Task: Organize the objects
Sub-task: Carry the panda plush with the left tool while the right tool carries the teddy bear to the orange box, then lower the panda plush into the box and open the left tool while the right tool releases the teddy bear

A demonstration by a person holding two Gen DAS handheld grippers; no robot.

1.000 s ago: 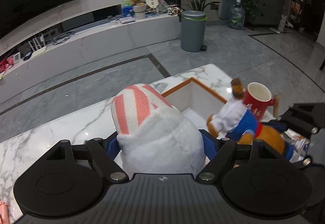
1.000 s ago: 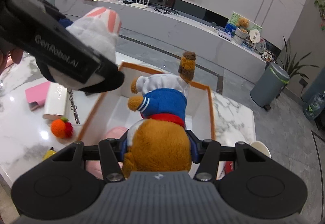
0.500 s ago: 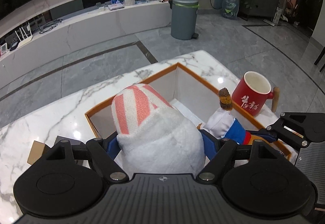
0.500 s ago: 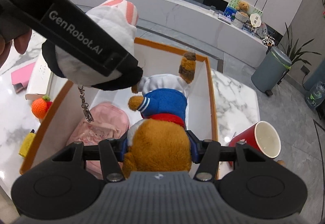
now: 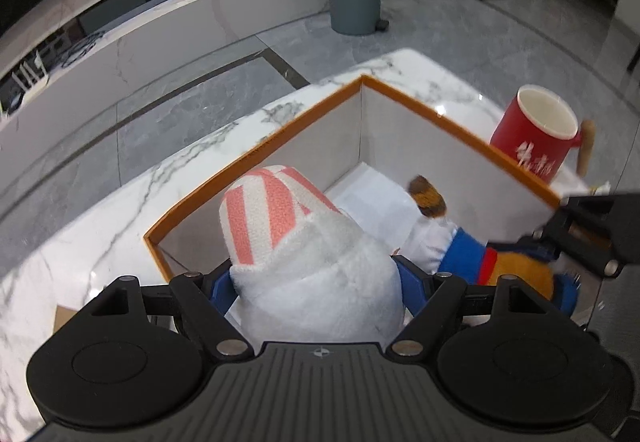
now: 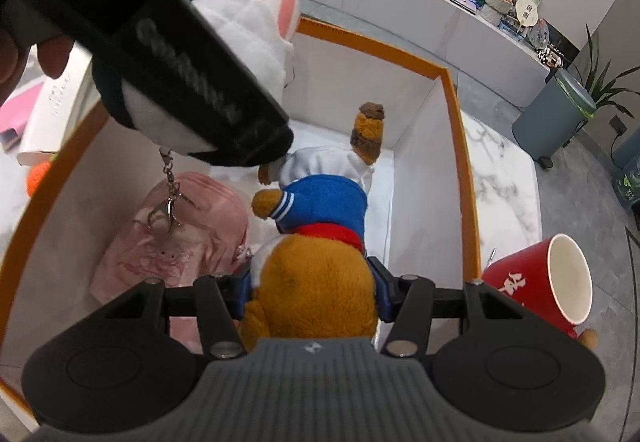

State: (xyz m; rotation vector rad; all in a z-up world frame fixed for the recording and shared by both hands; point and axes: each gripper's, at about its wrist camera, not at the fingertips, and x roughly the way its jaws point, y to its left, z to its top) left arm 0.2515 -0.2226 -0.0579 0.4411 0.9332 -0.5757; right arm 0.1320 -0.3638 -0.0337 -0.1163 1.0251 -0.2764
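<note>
My left gripper (image 5: 316, 282) is shut on a white plush toy with pink-striped ears (image 5: 304, 250), held over the near left corner of an orange-rimmed white box (image 5: 440, 113). A key chain clasp (image 6: 168, 209) dangles from that plush. My right gripper (image 6: 310, 282) is shut on a brown plush bear in a blue and white outfit (image 6: 316, 226), head down inside the same box (image 6: 460, 145). A pink pouch (image 6: 176, 242) lies on the box floor at the left. In the right wrist view the left gripper's black body (image 6: 152, 41) crosses the top left.
A red mug (image 5: 536, 137) with a wooden handle stands just outside the box's right wall on the marble table (image 5: 100, 213). An orange crocheted toy (image 6: 36, 177), a white booklet (image 6: 52, 113) and a pink item (image 6: 16, 117) lie left of the box. A hand (image 6: 24, 53) holds the left gripper.
Both grippers have come down and forward with their plush toys, from above the box rim to inside the box. The mug and box now appear larger and nearer.
</note>
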